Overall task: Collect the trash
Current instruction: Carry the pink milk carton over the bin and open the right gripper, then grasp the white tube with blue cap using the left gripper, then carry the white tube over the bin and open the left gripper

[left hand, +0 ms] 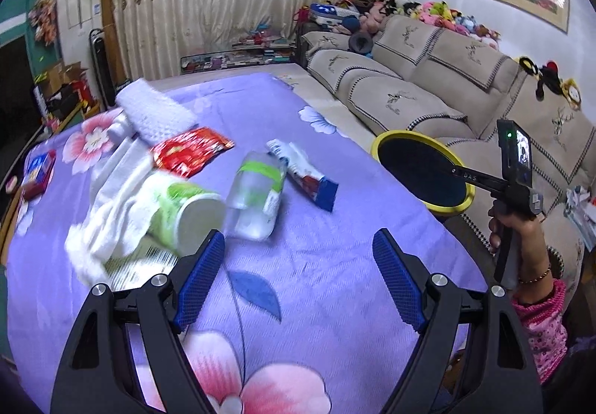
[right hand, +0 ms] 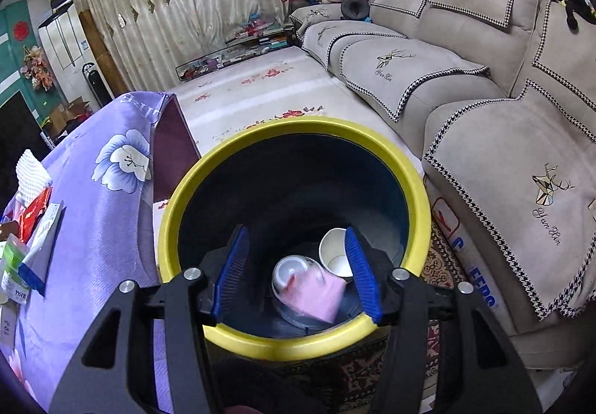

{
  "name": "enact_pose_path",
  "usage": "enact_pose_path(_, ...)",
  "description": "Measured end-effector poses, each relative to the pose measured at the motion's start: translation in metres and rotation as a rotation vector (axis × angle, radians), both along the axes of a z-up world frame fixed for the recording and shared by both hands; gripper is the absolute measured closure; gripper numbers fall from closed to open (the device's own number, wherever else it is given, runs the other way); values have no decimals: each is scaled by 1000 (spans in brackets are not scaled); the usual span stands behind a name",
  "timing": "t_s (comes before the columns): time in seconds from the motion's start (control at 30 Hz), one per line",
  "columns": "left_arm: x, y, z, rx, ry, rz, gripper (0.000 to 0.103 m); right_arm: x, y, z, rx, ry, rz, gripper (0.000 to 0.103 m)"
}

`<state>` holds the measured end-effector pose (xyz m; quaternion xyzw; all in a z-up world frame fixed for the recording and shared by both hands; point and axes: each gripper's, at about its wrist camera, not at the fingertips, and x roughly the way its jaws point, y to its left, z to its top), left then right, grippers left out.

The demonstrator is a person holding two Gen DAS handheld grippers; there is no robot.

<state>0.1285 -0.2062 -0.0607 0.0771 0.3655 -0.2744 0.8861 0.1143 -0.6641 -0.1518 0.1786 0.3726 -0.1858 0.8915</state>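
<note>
My left gripper [left hand: 298,276] hangs open above the purple flowered tablecloth [left hand: 335,228], nothing between its blue pads. Just beyond its left finger lie a green-printed paper cup [left hand: 186,213] on its side, crumpled white tissue [left hand: 115,213], a clear plastic bottle [left hand: 257,190], a red wrapper [left hand: 190,151] and a blue-white wrapper [left hand: 301,172]. My right gripper [right hand: 298,268] is open over the mouth of the yellow-rimmed dark bin [right hand: 298,125], its pads touching nothing. Down in the bin lie a white paper cup [right hand: 335,254], a white bowl [right hand: 287,270] and a pink piece [right hand: 320,295].
The bin [left hand: 409,136] stands on the floor off the table's right edge, next to a beige sofa [right hand: 465,86]. A white knitted cloth [left hand: 156,108] and a red-blue box [left hand: 37,170] lie at the table's far left. A printed carton [right hand: 465,265] sits between bin and sofa.
</note>
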Motion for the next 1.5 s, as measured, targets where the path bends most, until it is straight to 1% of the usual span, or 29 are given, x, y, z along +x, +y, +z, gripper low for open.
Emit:
enact_pose_path(0.17, 28, -28, -3, 80, -27, -25, 22, -1, 1, 1, 12, 0, 6, 52)
enact_pose_path(0.27, 49, -42, -5, 108, -14, -36, 22, -1, 1, 1, 17, 1, 8, 52)
enact_pose_path(0.37, 65, -54, -9, 97, 30, -65, 23, -2, 0, -1, 24, 2, 5, 52)
enact_pose_path(0.47, 67, -75, -16, 90, 66, -102, 24, -3, -2, -3, 34, 1, 3, 52)
enact_pose_path(0.53, 66, -85, -21, 85, 84, -115, 29, -3, -3, -3, 38, -1, 1, 52)
enact_pose_path(0.6, 68, -98, -28, 88, 117, -119, 32, -4, -4, -3, 42, -2, 0, 52)
enact_pose_path(0.7, 73, -111, -41, 110, 165, -86, 37, -4, -4, -3, 48, -5, 4, 52)
enact_pose_path(0.77, 80, -116, -49, 108, 200, -60, 40, -4, -4, -3, 51, -6, 4, 52)
enact_pose_path(0.8, 82, -118, -52, 112, 205, -45, 42, -4, -4, -4, 54, -7, 5, 52)
enact_pose_path(0.9, 90, -120, -59, 115, 214, 3, 44, -4, -5, -6, 64, -6, 7, 52)
enact_pose_path(1.0, 101, -121, -64, 112, 225, 41, 48, -3, -4, -9, 74, -4, 8, 52)
enact_pose_path(1.07, 107, -121, -67, 106, 239, 66, 48, -3, -3, -11, 79, -2, 9, 52)
enact_pose_path(1.27, 115, -121, -69, 118, 192, 119, 49, -5, -5, -14, 92, -3, 8, 52)
enact_pose_path(1.33, 119, -121, -72, 115, 190, 126, 62, -5, -6, -15, 98, -3, 8, 52)
enact_pose_path(1.4, 123, -120, -72, 115, 176, 134, 70, -5, -6, -16, 100, -2, 11, 52)
enact_pose_path(1.43, 124, -119, -72, 113, 177, 137, 77, -5, -5, -16, 101, -2, 12, 52)
enact_pose_path(1.5, 126, -116, -71, 102, 184, 139, 84, -6, -5, -16, 102, -4, 15, 52)
